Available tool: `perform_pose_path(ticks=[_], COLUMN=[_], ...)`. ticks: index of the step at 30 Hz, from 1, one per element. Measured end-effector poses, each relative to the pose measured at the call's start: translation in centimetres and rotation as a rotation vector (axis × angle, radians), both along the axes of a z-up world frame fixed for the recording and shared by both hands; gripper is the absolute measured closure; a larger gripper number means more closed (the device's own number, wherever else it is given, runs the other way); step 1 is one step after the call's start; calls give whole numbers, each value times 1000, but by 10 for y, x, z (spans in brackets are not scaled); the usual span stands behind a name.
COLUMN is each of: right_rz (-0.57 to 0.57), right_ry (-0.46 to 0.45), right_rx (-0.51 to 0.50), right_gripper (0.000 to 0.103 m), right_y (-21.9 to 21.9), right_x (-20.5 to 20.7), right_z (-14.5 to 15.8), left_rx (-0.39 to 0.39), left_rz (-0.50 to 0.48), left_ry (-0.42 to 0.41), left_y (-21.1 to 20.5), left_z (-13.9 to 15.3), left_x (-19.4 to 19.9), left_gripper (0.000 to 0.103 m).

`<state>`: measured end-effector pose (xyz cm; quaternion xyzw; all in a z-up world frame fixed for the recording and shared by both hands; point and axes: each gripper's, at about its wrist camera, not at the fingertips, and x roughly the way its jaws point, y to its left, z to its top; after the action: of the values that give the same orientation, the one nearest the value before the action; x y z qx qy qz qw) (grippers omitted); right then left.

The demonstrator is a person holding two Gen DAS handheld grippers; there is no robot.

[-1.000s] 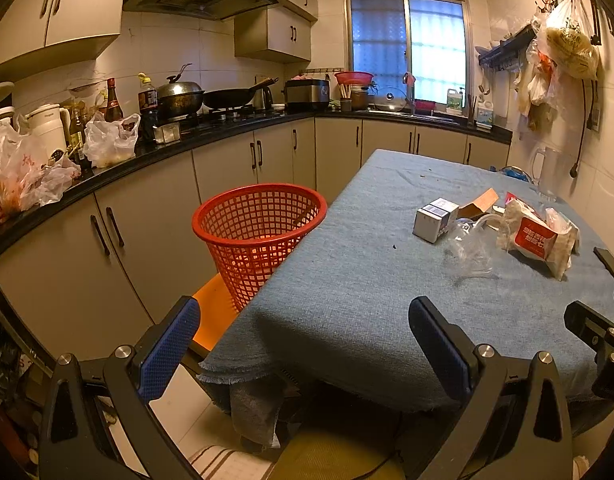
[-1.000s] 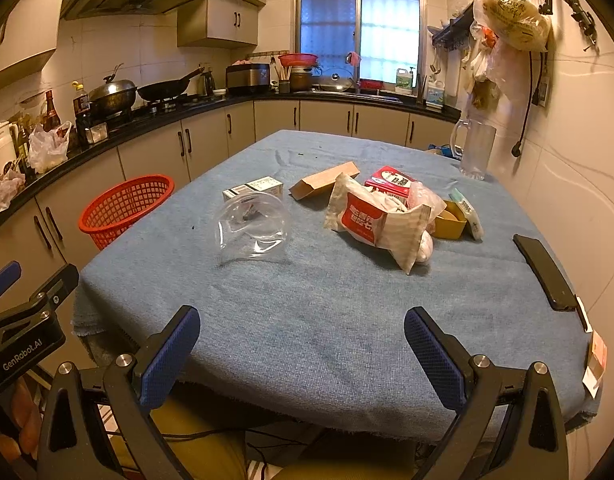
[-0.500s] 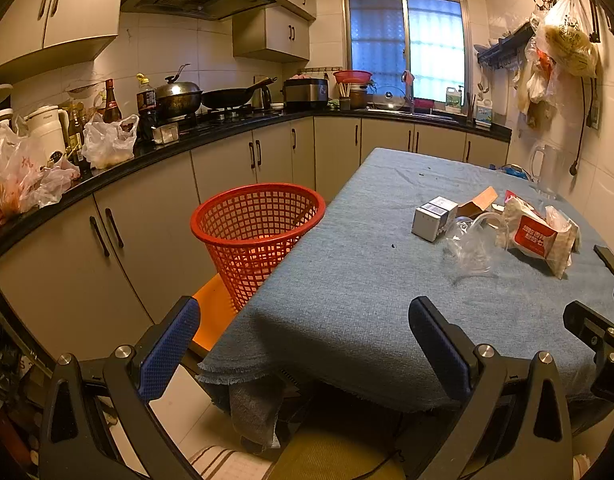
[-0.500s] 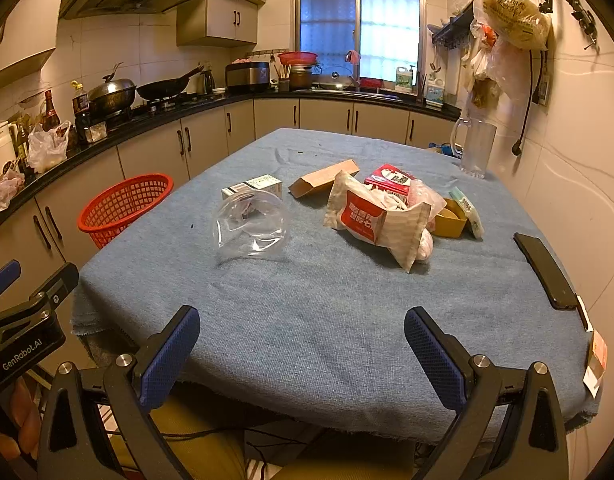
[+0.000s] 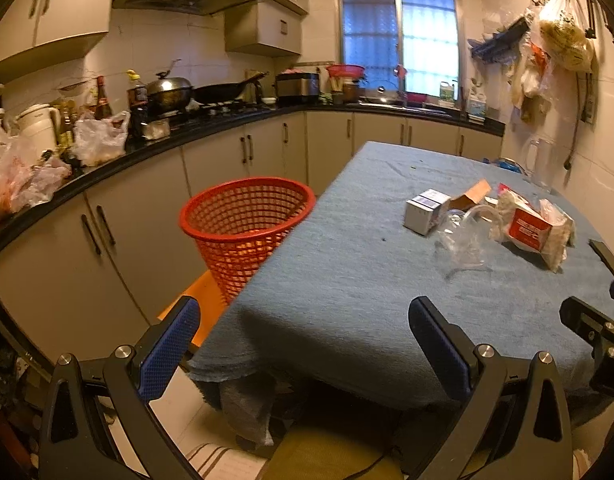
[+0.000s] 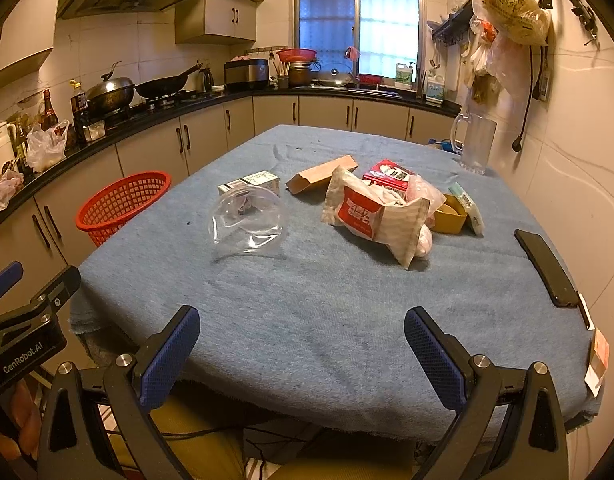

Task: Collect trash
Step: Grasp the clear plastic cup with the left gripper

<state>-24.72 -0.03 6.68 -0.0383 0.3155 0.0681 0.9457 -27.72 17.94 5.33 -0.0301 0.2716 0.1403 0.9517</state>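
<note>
Trash lies on the blue-clothed table (image 6: 327,312): a clear plastic lid (image 6: 249,220), a small white carton (image 6: 253,182), a flat brown box (image 6: 321,178), a red-and-white striped wrapper (image 6: 373,216), a red packet (image 6: 391,174) and a yellow tub (image 6: 451,218). The lid (image 5: 463,240), carton (image 5: 425,210) and wrapper (image 5: 533,232) also show in the left wrist view. A red mesh basket (image 5: 247,228) stands beside the table's left edge (image 6: 123,206). My left gripper (image 5: 303,344) and right gripper (image 6: 301,344) are both open and empty, at the table's near edge.
A black phone (image 6: 547,266) lies near the table's right edge. A glass jug (image 6: 477,144) stands at the far right. Kitchen cabinets and a cluttered counter (image 5: 107,160) run along the left. An orange stool (image 5: 199,308) holds the basket. Bags hang on the right wall (image 6: 511,12).
Both views have crept slightly forward and left toward the table. Nothing on the table has moved. Both grippers stay open.
</note>
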Motion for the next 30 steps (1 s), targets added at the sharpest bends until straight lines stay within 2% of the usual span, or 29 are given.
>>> perform_pose_path(ticks=[3, 10, 13, 15, 17, 22, 25, 27, 30], right_rz=[-7, -75, -60, -53, -49, -44, -36, -30, -9], right_ry=[8, 6, 23, 46, 60, 89, 117, 128, 124], right_rx=[27, 61, 106, 134, 166, 234, 267, 284, 293], right_gripper=[0, 4, 9, 12, 18, 26, 27, 27, 27], right_y=[-10, -57, -76, -87, -97, -116, -123, -126, -127], right_x=[4, 23, 32, 41, 47, 66, 82, 90, 102], right_z=[2, 17, 21, 23, 23, 20, 16, 15, 20], left_rx=[-21, -88, -114, -117, -128, -65, -28, -20, -20], left_rz=[-38, -205, -286, -322, -373, -489, -518, -535, -554], left_ry=[15, 82, 112, 130, 147, 159, 180, 204, 236], left_y=[1, -15, -26, -31, -35, -59, -68, -71, -74], left_z=[1, 7, 11, 13, 15, 16, 9, 3, -4], left_x=[11, 54, 74, 85, 98, 122, 139, 150, 165], left_gripper=[0, 1, 10, 20, 24, 25, 27, 41, 50])
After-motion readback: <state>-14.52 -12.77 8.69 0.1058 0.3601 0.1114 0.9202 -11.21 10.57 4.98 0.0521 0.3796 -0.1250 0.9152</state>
